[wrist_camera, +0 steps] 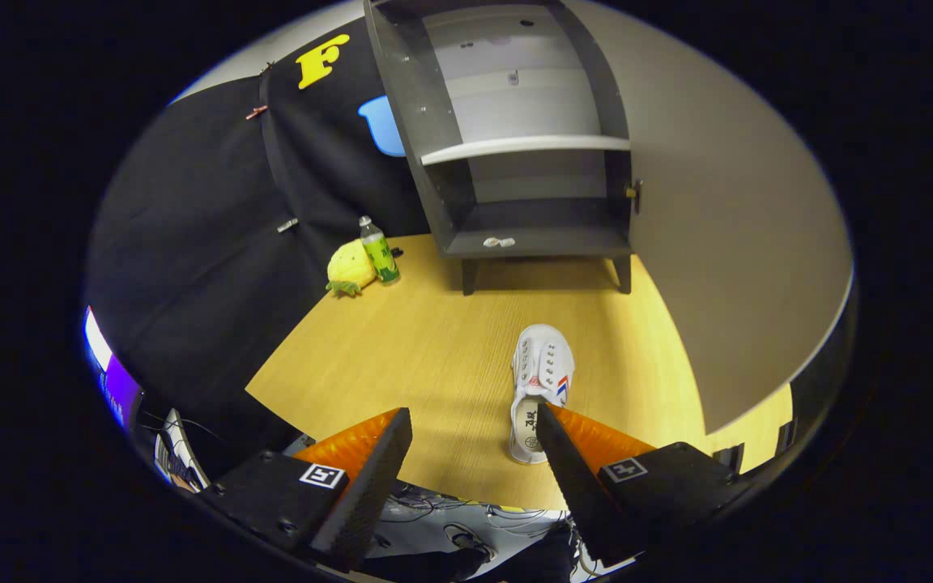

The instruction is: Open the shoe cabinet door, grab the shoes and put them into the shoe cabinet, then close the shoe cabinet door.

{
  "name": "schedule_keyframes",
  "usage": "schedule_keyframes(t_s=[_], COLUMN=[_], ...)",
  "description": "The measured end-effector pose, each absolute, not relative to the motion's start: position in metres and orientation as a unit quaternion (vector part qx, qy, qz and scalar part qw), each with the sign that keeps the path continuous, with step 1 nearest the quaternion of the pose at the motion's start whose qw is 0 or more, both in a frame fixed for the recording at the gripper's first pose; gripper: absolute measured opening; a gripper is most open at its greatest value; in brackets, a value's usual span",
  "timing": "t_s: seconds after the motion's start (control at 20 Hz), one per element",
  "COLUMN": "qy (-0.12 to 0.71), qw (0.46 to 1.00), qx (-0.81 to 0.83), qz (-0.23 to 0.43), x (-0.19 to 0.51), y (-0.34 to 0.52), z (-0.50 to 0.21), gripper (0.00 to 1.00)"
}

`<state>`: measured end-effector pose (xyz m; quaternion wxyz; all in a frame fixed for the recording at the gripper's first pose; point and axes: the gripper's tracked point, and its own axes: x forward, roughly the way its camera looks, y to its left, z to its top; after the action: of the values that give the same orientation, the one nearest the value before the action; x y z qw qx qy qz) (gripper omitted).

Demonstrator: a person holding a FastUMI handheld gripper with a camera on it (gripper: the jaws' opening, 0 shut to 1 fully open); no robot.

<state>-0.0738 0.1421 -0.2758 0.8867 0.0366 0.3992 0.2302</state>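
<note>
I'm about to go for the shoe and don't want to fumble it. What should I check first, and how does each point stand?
1. Cabinet door swung open: ok.
2. Lower shelf has room: ok, though a small pale object lies at its front.
3. Gripper fingers open, holding nothing: ok.
4. Shoe between the fingers: not ok; it lies by the right finger.
5. Shoe upright, opening up: ok.
6. Second shoe: cannot tell.

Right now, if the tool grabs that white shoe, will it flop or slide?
The white shoe looks like soft canvas, so its sides would probably squash. It's likely light. It may slide on the smooth table. The tool is open, shoe by one finger.
</note>
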Motion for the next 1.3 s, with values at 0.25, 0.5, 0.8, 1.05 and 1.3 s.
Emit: schedule_keyframes(t_s=[0.25,0.5,0.8,1.05,1.3], qy=[0.434,0.488,0.455,0.443,0.448], qw=[0.872,0.848,0.876,0.886,0.890], qx=[0.019,0.008,0.015,-0.002,0.012], qz=[0.228,0.207,0.162,0.133,0.080], x=[-0.051,-0.038,0.003,0.028,0.051], y=[0.157,0.167,0.170,0.169,0.159], z=[-0.340,-0.403,-0.421,-0.431,-0.441], gripper=[0.99,0.99,0.97,0.89,0.20])
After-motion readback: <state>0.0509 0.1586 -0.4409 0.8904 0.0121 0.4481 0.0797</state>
